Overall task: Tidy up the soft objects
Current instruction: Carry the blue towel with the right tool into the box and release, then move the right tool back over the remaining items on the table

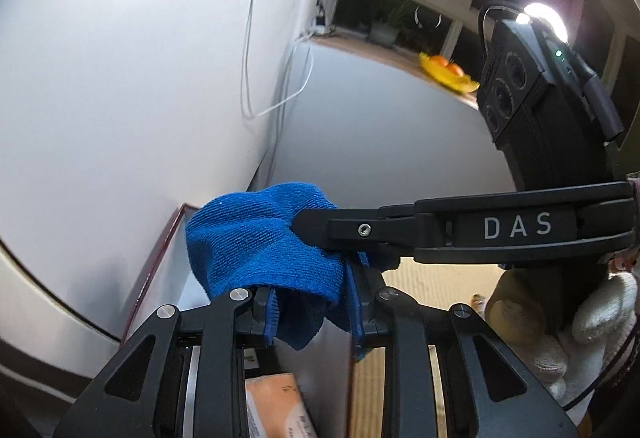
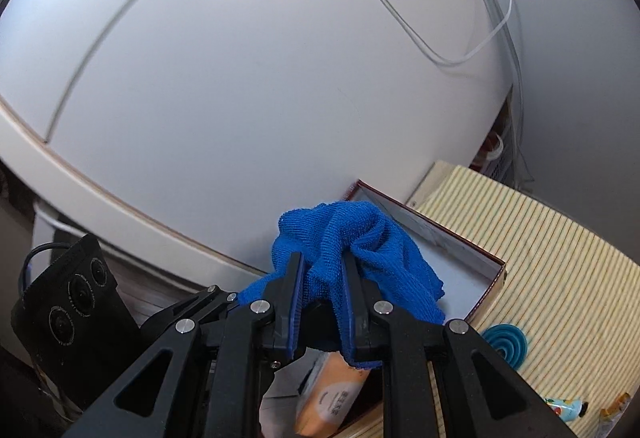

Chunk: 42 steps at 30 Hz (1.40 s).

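Blue terry cloth (image 1: 264, 242) hangs bunched in mid-air above an open box (image 2: 452, 250), pinched from two sides at once. Seen from the left wrist, the left gripper (image 1: 312, 312) has its blue-padded fingers (image 1: 270, 314) closed on the lower folds of the cloth, a loose corner drooping between them, while the right gripper (image 1: 316, 228) reaches in from the side and bites the cloth's upper edge; a white-gloved hand (image 1: 592, 334) grips that tool's handle. The right wrist view shows the same right gripper (image 2: 320, 278) with its jaws drawn tight on a gathered ridge of fabric, the rest spilling over toward the box. The box has a dark red rim and pale inner walls, and sits on a yellow striped tabletop (image 2: 552, 278) beside a white wall (image 2: 260, 78). An orange tissue pack (image 2: 332, 394) lies below the grippers, partly hidden by them. A teal ring-shaped object (image 2: 506, 342) rests on the stripes just beside the box, with two small items near the frame's lower edge too cropped to identify. White cables (image 1: 256, 38) trail down the wall, and a yellow dish of oranges (image 1: 444, 72) sits on the sill under a dark window
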Available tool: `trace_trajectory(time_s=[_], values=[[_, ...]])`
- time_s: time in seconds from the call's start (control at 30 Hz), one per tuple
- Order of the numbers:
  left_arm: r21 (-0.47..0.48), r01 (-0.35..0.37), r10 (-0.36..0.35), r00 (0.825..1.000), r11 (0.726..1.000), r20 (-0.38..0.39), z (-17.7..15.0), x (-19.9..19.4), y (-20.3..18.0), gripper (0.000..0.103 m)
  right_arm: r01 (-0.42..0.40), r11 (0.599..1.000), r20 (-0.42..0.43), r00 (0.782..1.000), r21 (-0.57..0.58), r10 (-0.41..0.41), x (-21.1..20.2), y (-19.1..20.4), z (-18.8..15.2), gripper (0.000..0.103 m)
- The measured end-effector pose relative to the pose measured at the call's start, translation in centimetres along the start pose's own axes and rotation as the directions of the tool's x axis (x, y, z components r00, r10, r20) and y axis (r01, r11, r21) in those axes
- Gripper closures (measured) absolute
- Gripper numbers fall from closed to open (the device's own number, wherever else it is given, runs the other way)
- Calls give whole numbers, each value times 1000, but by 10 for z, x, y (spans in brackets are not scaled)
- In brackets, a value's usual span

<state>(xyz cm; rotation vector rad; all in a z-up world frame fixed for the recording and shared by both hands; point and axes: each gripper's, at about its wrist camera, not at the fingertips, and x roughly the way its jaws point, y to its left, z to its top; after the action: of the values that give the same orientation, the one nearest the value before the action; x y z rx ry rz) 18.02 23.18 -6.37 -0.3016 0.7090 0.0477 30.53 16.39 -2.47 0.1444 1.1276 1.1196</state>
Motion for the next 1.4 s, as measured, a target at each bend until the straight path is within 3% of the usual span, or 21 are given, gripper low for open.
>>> trace_trajectory(time_s=[0.27, 0.3, 0.33, 0.4, 0.47, 0.63, 0.93, 1.17, 1.4], values=[[16, -75, 76, 995, 997, -71, -2, 33, 10, 78, 48, 999, -29, 998, 24, -47, 17, -20, 2, 85], [10, -84, 85, 993, 996, -83, -3, 35, 12, 74, 57, 998, -30, 998, 25, -56, 17, -21, 2, 84], [3, -89, 89, 991, 996, -97, -5, 35, 16, 65, 66, 997, -30, 997, 27, -65, 16, -23, 1, 81], [-14, -106, 104, 988, 994, -118, -9, 35, 22, 45, 80, 996, -19, 997, 34, -79, 12, -27, 0, 59], [-15, -119, 117, 986, 993, -117, -11, 32, 23, 43, 93, 995, 0, 996, 40, -93, 6, -30, -1, 51], [-20, -126, 123, 986, 992, -113, -14, 29, 21, 41, 126, 990, 16, 992, 60, -127, -7, -38, -4, 43], [3, -89, 89, 994, 996, -56, -16, 1, 2, 41, 172, 983, 46, 984, 60, -175, -46, -50, -25, 40], [40, -10, 10, 1000, 999, -1, -25, -30, -35, 41, 194, 978, 90, 976, 78, -200, -105, -68, -65, 40], [157, 98, -94, 995, 983, -36, -52, -33, -92, 41, 253, 964, 137, 955, 81, -263, -173, -90, -118, 40]])
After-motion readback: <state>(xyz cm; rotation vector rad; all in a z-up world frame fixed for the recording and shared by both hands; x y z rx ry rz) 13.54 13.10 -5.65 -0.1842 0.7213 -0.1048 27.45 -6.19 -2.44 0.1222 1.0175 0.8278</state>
